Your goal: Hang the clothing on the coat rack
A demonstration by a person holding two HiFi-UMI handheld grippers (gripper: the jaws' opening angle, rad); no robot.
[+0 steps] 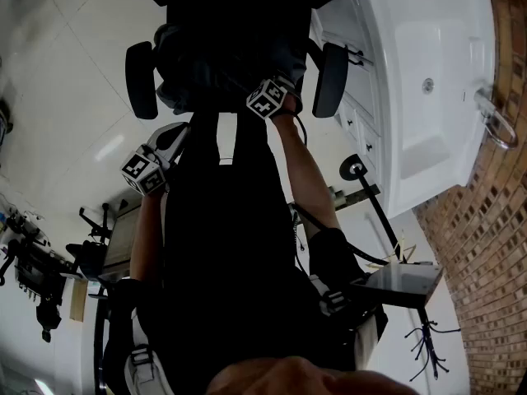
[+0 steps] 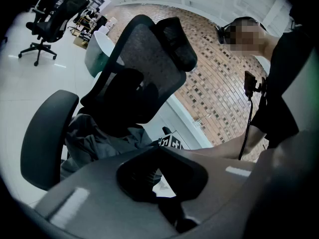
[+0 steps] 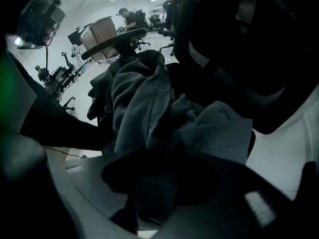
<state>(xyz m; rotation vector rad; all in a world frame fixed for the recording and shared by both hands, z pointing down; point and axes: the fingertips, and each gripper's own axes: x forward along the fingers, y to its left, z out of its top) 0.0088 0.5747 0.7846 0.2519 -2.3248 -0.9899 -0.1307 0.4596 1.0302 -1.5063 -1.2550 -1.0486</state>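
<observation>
Crumpled grey clothing [image 1: 177,89] lies on the seat of a black office chair [image 1: 142,79]. In the right gripper view the clothing [image 3: 144,98] fills the middle, and a fold of it runs down into the dark gap of my right gripper [image 3: 149,183], which looks shut on it. From above, the right gripper [image 1: 268,97] points steeply down at the seat. My left gripper [image 1: 169,142] hangs back at the chair's left side, shut and holding nothing. Its own view shows the left gripper [image 2: 162,180], the clothing [image 2: 94,138] and the chair's mesh back [image 2: 144,63].
White cabinets [image 1: 428,81] and a brick wall [image 1: 486,237] stand to the right. A black stand with a small tray [image 1: 403,282] and a branched black rack [image 1: 424,340] are at the lower right. More office chairs [image 2: 50,19] stand far off on the white floor.
</observation>
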